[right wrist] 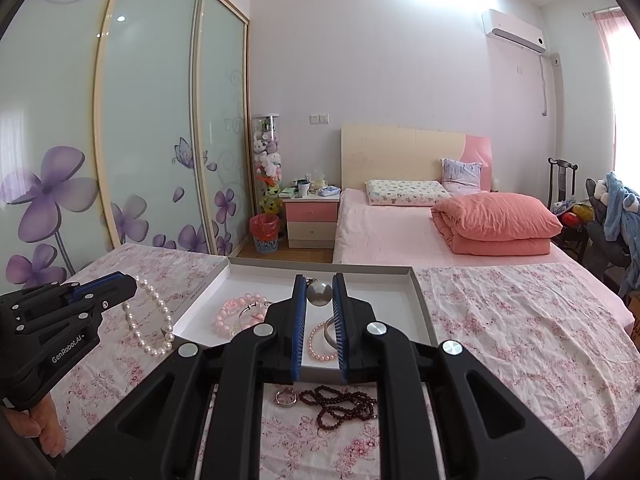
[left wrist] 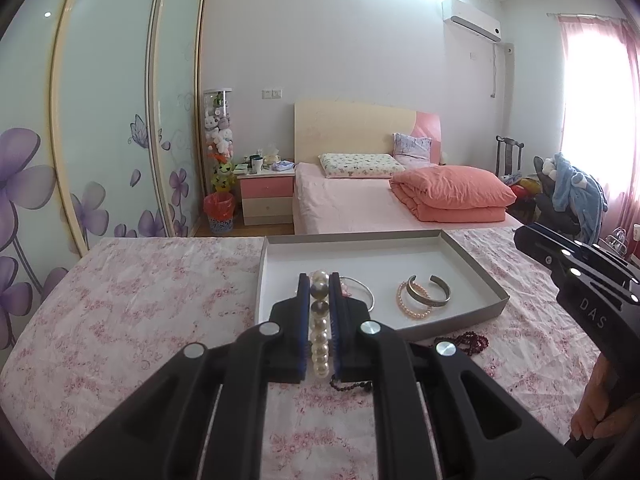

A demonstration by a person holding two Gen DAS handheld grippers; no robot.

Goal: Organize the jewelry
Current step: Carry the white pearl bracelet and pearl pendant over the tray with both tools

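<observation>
My left gripper [left wrist: 319, 280] is shut on a white pearl bracelet [left wrist: 320, 328]; the right wrist view shows the bracelet [right wrist: 150, 320] hanging from it left of the tray. A shallow white tray [left wrist: 472, 264] holds a silver bangle [left wrist: 362, 286], a metal cuff [left wrist: 430, 292] and a pink pearl bracelet [left wrist: 412, 306]. My right gripper [right wrist: 319, 282] is shut on a silver round pendant [right wrist: 319, 293] above the tray [right wrist: 420, 300], which also holds a pale pink bead bracelet [right wrist: 234, 314].
Dark red beads [right wrist: 340, 404] and a small ring [right wrist: 285, 397] lie on the floral cloth [right wrist: 500, 320] before the tray. A bed [right wrist: 400, 232], nightstand [right wrist: 312, 216] and sliding wardrobe doors [right wrist: 152, 120] stand beyond.
</observation>
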